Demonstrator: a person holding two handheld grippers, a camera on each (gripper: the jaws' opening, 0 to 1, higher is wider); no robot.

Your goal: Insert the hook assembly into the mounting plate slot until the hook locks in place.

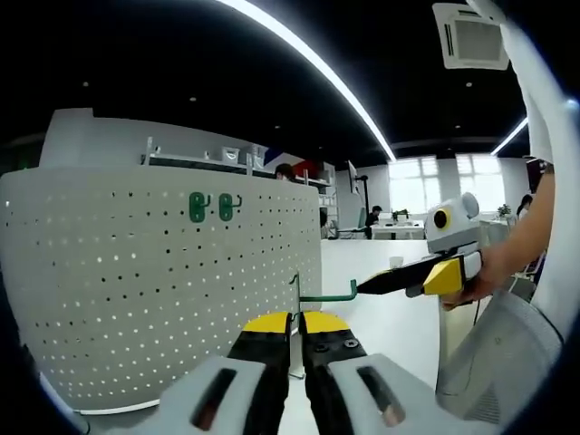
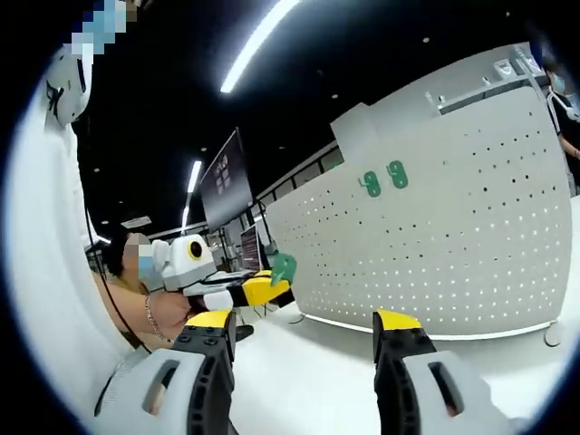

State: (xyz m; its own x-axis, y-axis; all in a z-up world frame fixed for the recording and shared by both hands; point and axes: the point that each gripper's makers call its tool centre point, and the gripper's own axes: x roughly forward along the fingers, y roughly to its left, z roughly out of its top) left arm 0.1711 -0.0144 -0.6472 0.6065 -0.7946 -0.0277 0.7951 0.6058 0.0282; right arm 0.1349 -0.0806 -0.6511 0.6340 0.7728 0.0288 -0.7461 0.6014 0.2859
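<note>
Left gripper (image 1: 294, 331): jaws closed together on the upright stem of the green metal hook assembly (image 1: 326, 295), held in the air just off the edge of the white perforated mounting panel (image 1: 136, 290) that stands on the white surface (image 1: 390, 317).

Right gripper (image 2: 306, 326): jaws wide apart. In the left gripper view its tips sit at the hook's free end; I cannot tell whether they touch it.

Two green clips (image 1: 210, 207) are already mounted high on the panel.

Risks, as I judge them:
- The thin stem may twist in the grip if it meets the slot at an angle.
- A hard push could tip or slide the panel.
- The hook could seat partway without locking.
</note>
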